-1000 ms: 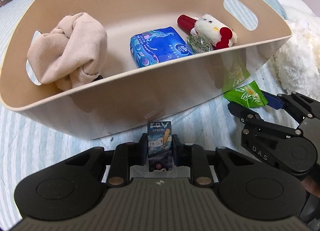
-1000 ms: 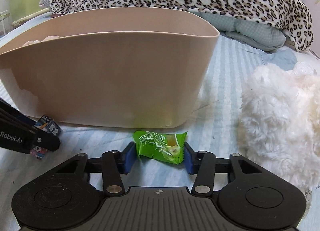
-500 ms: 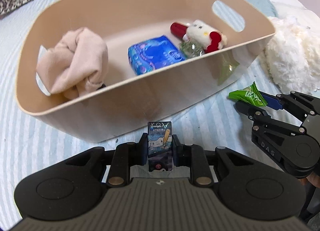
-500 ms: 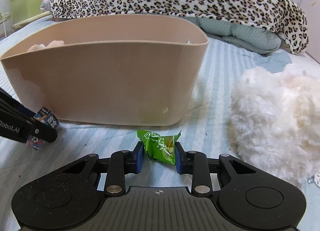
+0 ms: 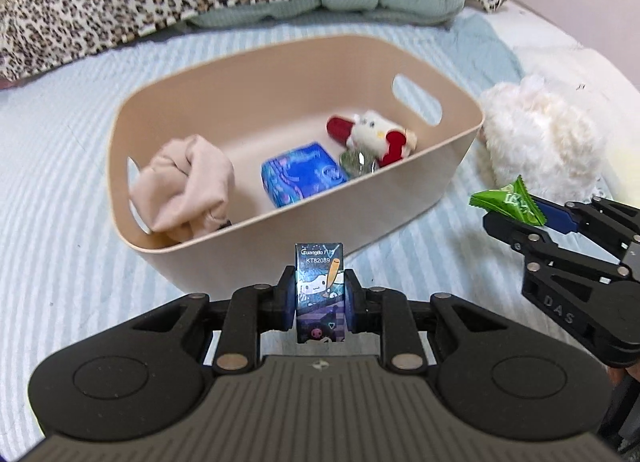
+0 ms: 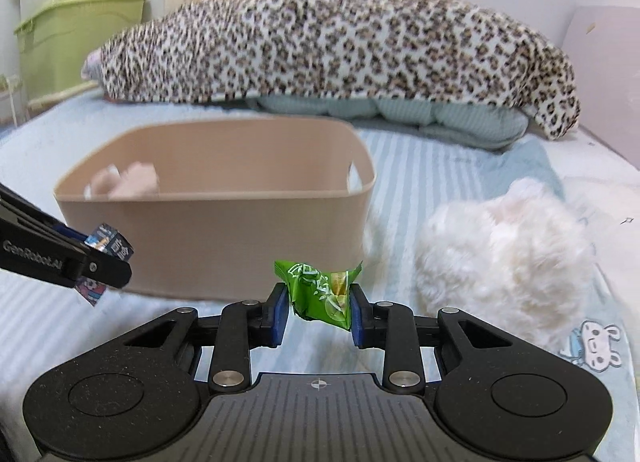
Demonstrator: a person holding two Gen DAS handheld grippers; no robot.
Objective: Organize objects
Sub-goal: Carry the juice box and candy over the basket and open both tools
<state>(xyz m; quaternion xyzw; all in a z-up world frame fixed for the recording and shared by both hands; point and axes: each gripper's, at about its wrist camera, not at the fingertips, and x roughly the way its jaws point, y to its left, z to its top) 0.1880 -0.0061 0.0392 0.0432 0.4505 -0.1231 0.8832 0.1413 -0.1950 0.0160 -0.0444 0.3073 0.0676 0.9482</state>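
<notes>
Striped bedding now lies well below both grippers: each has lifted clear. The left gripper (image 5: 320,298) clamps a small cartoon box (image 5: 320,290), the right gripper (image 6: 318,308) a green sachet (image 6: 320,290), both probably bound for the beige tub (image 5: 400,221).

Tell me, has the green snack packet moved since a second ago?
Yes. The green snack packet, clamped in the right gripper, was lying on the bed by the beige basket; now it is lifted clear of the sheet.
</notes>
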